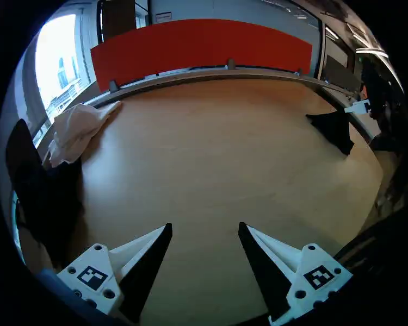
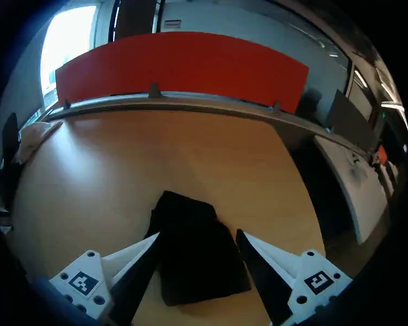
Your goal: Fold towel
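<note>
Right gripper (image 2: pixel 197 232) jaws wide, straddling black folded fabric towel (image 2: pixel 198 261) flat on pale wooden table (image 2: pixel 149 157), not pinching. Left gripper (image 1: pixel 204 224) jaws wide over bare wood, well apart. Risk of dragging top layer and undoing fold if closed low. White crumpled cloth (image 1: pixel 76 130) at far edge.

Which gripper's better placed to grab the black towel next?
Right. The black towel lies directly between the open fingers of the right gripper; the left gripper is open over bare table, well away.
</note>
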The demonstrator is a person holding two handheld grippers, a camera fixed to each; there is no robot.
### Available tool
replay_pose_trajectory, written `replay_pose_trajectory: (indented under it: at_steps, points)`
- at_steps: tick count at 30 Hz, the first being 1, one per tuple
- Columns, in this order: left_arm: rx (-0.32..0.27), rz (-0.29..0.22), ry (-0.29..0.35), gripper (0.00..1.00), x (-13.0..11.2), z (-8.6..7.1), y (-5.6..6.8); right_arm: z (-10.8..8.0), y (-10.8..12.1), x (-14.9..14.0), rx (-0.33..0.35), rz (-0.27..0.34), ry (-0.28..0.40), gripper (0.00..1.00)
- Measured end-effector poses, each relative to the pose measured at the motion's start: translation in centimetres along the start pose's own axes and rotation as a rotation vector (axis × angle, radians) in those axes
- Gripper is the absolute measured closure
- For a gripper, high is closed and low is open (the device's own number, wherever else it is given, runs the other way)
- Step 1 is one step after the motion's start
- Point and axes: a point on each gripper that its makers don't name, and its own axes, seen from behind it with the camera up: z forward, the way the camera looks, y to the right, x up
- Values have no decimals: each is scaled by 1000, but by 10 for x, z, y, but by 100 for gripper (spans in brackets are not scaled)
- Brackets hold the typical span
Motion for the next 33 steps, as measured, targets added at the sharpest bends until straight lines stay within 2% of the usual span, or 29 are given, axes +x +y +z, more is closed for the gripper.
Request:
replay_pose_trajectory:
  at_steps: [12, 17, 23, 29, 33]
  points:
    - [-6, -21, 10, 10, 9, 5, -4, -23, -17, 14, 12, 40, 94, 2]
    - [-19, -26, 8, 10, 14, 10, -2, -44, -31, 30, 23, 40, 169, 2]
    - [-32, -4, 10, 10, 24, 17, 0, -71, -41, 46, 10, 33, 254, 2]
    - [-38, 9, 22, 10, 33, 20, 1, -96, -53, 62, 25, 70, 353, 2]
    - [-39, 6, 34, 10, 37, 19, -1, -110, -61, 76, 35, 77, 444, 2]
